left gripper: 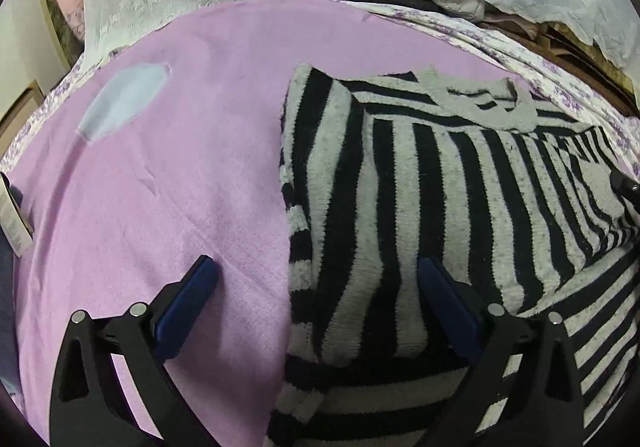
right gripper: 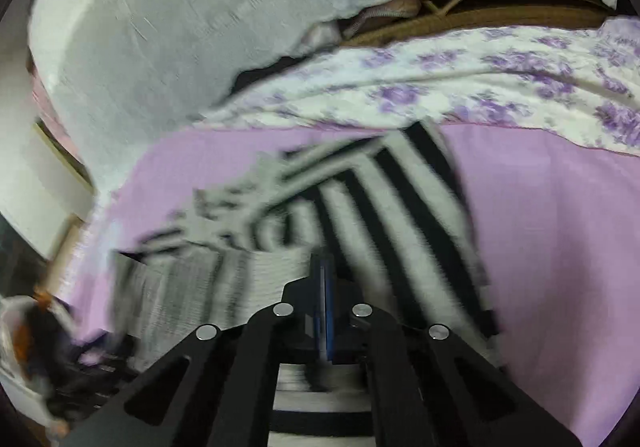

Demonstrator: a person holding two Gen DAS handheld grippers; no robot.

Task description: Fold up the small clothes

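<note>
left gripper: jaws wide, over sweater edge | right gripper: closed, unclear whether pinching sweater | sweater lies on pink sheet

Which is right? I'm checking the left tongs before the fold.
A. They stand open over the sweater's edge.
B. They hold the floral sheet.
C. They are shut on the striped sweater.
A: the left tongs stand wide open, blue pads apart, straddling the striped sweater's edge on the pink blanket.
</note>
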